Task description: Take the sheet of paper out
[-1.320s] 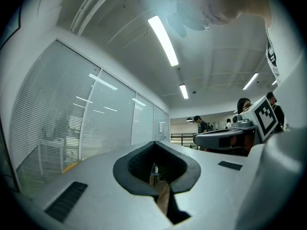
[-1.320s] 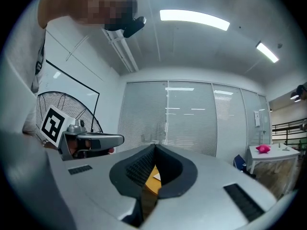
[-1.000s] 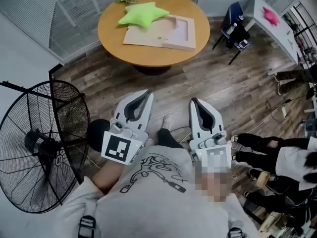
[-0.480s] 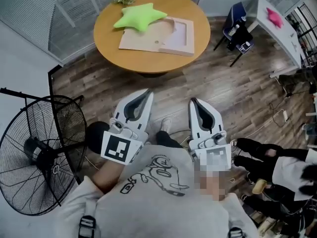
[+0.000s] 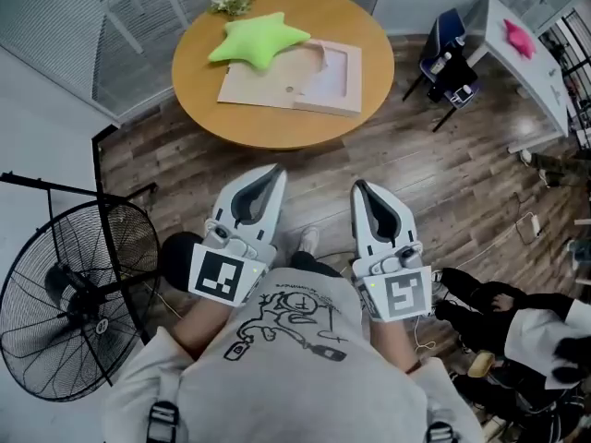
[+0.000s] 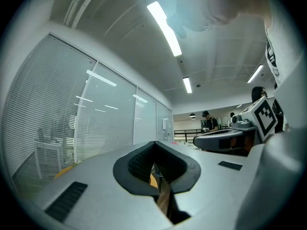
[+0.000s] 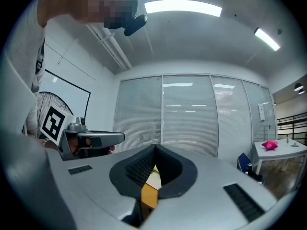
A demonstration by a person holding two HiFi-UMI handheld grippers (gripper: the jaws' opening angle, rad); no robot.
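A flat beige folder (image 5: 268, 86) lies on the round wooden table (image 5: 277, 125) ahead, with a pale sheet (image 5: 325, 70) showing in its cut-out right half. A green star-shaped cushion (image 5: 256, 40) rests on the folder's far left corner. My left gripper (image 5: 274, 171) and right gripper (image 5: 358, 186) are held side by side close to my body, well short of the table, above the wood floor. Both are shut with nothing between the jaws, as the left gripper view (image 6: 154, 143) and the right gripper view (image 7: 155, 146) also show.
A large standing fan (image 5: 74, 289) is at my left. Glass partitions with blinds (image 5: 111, 17) run behind the table. A blue chair (image 5: 448, 49) and a white side table (image 5: 531, 58) with a pink star stand at the right. A seated person (image 5: 517, 307) and floor cables are at the lower right.
The fan has slid down and left in the head view and the floor has shifted as I walk. Both grippers stay shut in the same place in view.
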